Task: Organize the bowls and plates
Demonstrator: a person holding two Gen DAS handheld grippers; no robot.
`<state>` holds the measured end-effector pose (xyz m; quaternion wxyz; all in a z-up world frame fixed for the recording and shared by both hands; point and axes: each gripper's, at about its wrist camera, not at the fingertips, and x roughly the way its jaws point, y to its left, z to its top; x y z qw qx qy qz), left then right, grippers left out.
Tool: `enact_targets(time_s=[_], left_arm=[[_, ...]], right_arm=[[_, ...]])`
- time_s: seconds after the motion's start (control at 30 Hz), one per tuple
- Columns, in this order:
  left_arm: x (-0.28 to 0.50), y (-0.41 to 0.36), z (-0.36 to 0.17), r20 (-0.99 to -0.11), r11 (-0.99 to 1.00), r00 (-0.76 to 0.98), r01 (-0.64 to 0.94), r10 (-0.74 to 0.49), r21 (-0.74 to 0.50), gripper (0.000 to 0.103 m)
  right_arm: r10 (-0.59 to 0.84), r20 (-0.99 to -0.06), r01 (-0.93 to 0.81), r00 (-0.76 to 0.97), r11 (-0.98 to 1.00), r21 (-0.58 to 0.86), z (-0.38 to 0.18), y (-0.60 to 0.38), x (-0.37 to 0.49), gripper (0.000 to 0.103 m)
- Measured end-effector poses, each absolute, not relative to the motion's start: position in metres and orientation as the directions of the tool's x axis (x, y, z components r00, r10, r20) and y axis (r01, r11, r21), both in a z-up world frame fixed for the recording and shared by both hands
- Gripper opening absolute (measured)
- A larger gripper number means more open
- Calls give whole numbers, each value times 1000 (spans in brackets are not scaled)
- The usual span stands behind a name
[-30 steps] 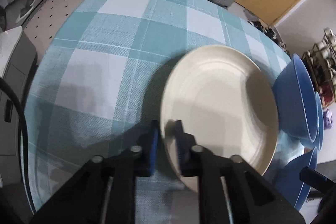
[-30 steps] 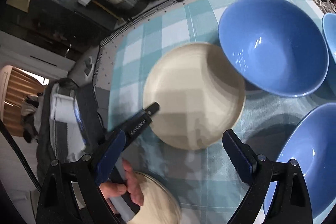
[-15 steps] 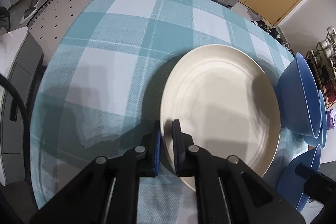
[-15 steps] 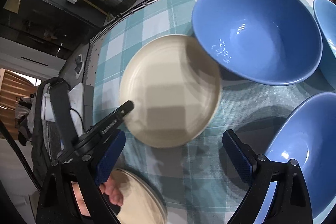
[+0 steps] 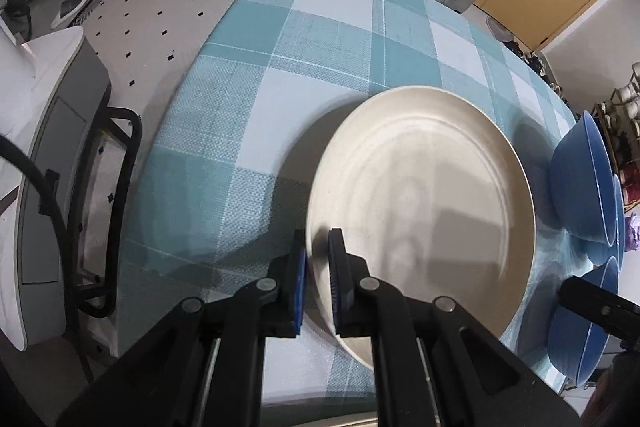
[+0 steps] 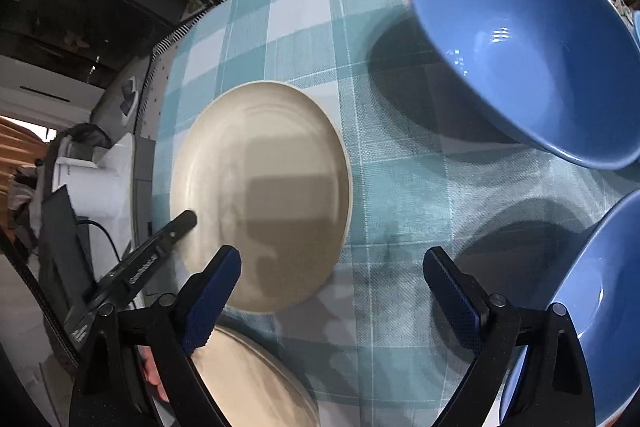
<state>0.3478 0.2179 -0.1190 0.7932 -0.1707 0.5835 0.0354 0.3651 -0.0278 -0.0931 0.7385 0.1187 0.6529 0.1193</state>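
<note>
On the checked tablecloth [image 5: 248,115] my left gripper [image 5: 317,279] pinched the near rim of the cream plate [image 5: 424,211], which hung just above the cloth. My right gripper [image 6: 332,291], wide and closing on nothing, hovered near the blue bowl [image 6: 532,39]. Such a thin rim grip could slip.

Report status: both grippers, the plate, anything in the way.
Left gripper shut on cream plate rim. Right gripper open, closing, nothing between. Blue bowls crowd the right side.

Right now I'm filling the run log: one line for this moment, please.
left claw: shut on cream plate rim | right claw: closing, nothing between, over checked tablecloth | blue bowls: untouched
</note>
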Motion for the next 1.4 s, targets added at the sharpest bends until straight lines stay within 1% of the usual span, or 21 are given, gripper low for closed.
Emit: enact_targets(time_s=[0.03, 0.2, 0.4, 0.6, 0.77, 0.97, 1.0, 1.07, 1.13, 1.2, 1.23, 1.3, 1.37, 1.4], left_arm=[[348, 217, -118, -937, 941, 319, -251, -141, -226, 7], [348, 217, -117, -937, 945, 320, -238, -140, -223, 7], [347, 219, -118, -934, 940, 323, -243, -154, -239, 7], [348, 221, -119, -932, 936, 319, -243, -172, -255, 7], [348, 221, -119, -931, 936, 319, -236, -178, -260, 7], [349, 225, -121, -929, 922, 302, -252, -214, -294, 9], [349, 224, -121, -930, 924, 301, -248, -213, -292, 9], [349, 224, -121, -928, 926, 304, -236, -216, -293, 9], [347, 225, -122, -922, 923, 313, -232, -228, -307, 9], [347, 227, -122, -916, 917, 320, -235, -240, -323, 9], [347, 227, -122, -916, 917, 319, -234, -242, -324, 9], [347, 227, -122, -918, 920, 316, -230, -239, -318, 9], [347, 226, -122, -919, 922, 317, -227, -235, -314, 9], [347, 226, -122, -919, 922, 318, -228, -233, -313, 9]], right_arm=[[336, -935, -23, 110, 942, 335, -95, -23, 366, 88], [309, -940, -69, 141, 951, 302, -86, -11, 360, 88], [341, -927, -78, 154, 940, 332, -81, -12, 358, 88], [404, -909, -101, 107, 913, 394, -88, -5, 363, 88], [369, -924, -70, 105, 929, 363, -97, -8, 370, 88], [337, -937, -39, 90, 942, 334, -109, -11, 377, 87], [332, -939, -35, 86, 943, 330, -111, -10, 378, 86], [338, -939, -31, 71, 941, 336, -115, -8, 380, 77], [327, -942, -38, 71, 945, 325, -118, -5, 381, 75], [312, -946, -37, 82, 950, 310, -120, -2, 382, 71], [311, -947, -31, 83, 950, 310, -122, -2, 383, 68], [309, -947, -31, 81, 951, 308, -126, 0, 385, 66], [274, -958, -37, 88, 962, 272, -129, 3, 386, 56], [262, -961, -36, 92, 965, 259, -130, 3, 386, 54]])
